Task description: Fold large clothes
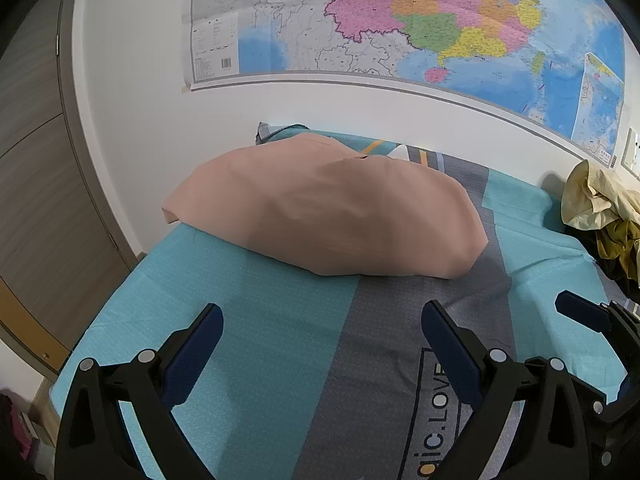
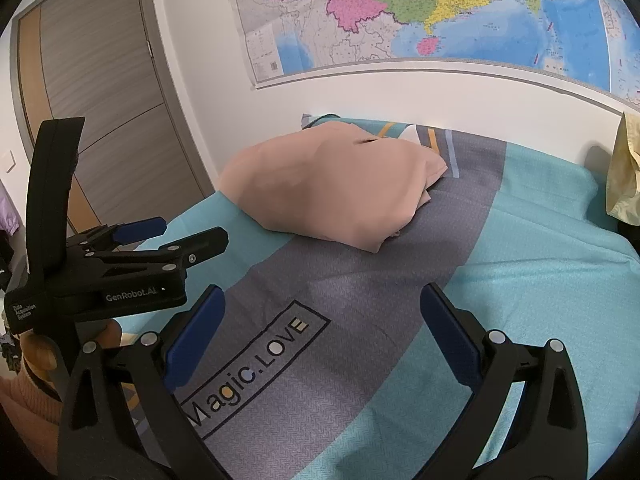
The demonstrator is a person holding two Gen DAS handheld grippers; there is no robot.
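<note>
Smooth matt cloth garment [image 1: 324,216], woven bedsheet [image 1: 256,320]

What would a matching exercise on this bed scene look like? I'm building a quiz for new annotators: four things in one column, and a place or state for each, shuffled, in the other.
Things
1. pink folded garment
2. yellow clothes pile
3. map
4. left gripper

Places or states
A. hanging on the white wall
B. heaped at the bed's right edge
C. fingers apart, holding nothing, above the bedsheet
D. lying at the far end of the bed, near the wall

Pairs: 1-D, 2-B, 3-A, 4-C
</note>
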